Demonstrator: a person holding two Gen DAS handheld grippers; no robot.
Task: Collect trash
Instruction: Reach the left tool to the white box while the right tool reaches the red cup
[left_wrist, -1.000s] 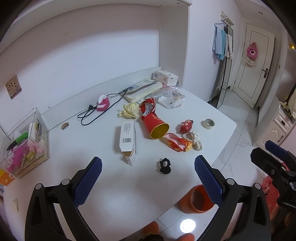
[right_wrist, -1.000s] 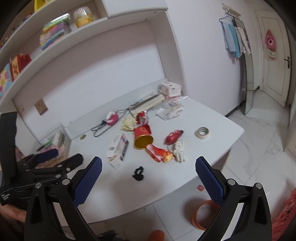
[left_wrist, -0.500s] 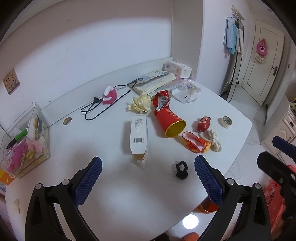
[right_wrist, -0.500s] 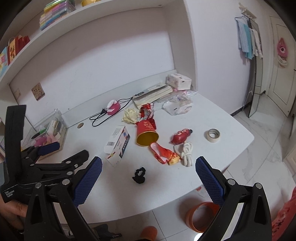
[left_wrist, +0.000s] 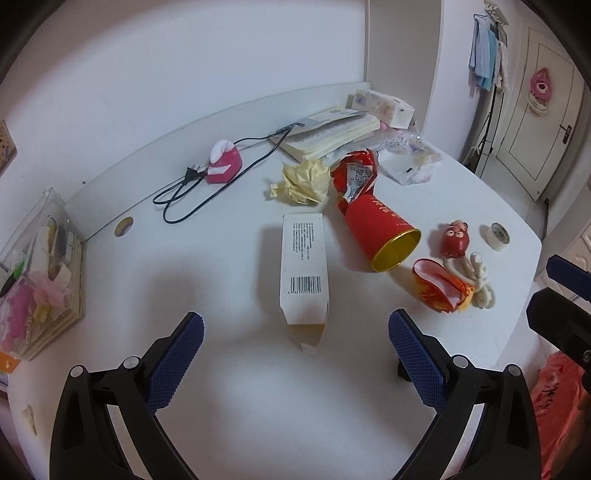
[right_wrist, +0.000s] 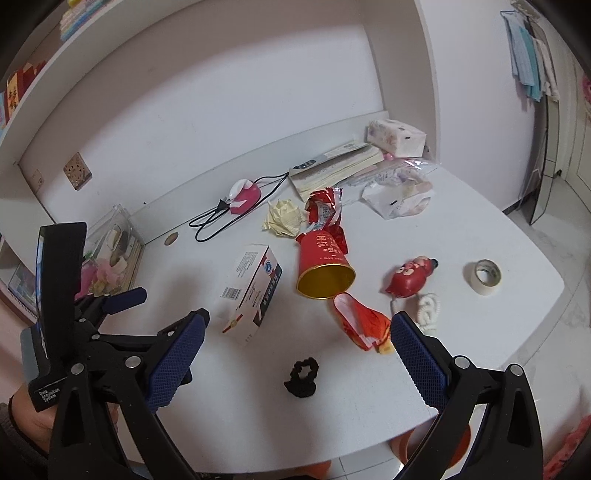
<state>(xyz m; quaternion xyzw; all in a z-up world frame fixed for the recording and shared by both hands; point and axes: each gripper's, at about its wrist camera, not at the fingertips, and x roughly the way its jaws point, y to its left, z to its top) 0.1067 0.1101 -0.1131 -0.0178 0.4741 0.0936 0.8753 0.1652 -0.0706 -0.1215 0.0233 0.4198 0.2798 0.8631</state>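
Left wrist view looks straight down the length of the white carton (left_wrist: 304, 268), which lies flat near the middle of the bench (left_wrist: 207, 266) with its open flap end toward the near edge and the barcode facing up. The left hand-held gripper (left_wrist: 295, 360) hovers just short of that end, jaws spread wide and holding nothing. In the right wrist view the right hand-held gripper (right_wrist: 298, 356) is equally wide open and empty, hanging over the near edge above a black hair tie (right_wrist: 302, 376). Beyond the carton, toward the far edge, lie a crumpled yellow paper ball (left_wrist: 303, 181), a red paper cup (left_wrist: 382, 234) on its side with a torn wrapper at its base, and a red-orange wrapper (left_wrist: 439, 290). The carton looks empty, so likely light and easily crushed; pinching across its two long side walls near the middle should hold it without collapsing the loose flap end.
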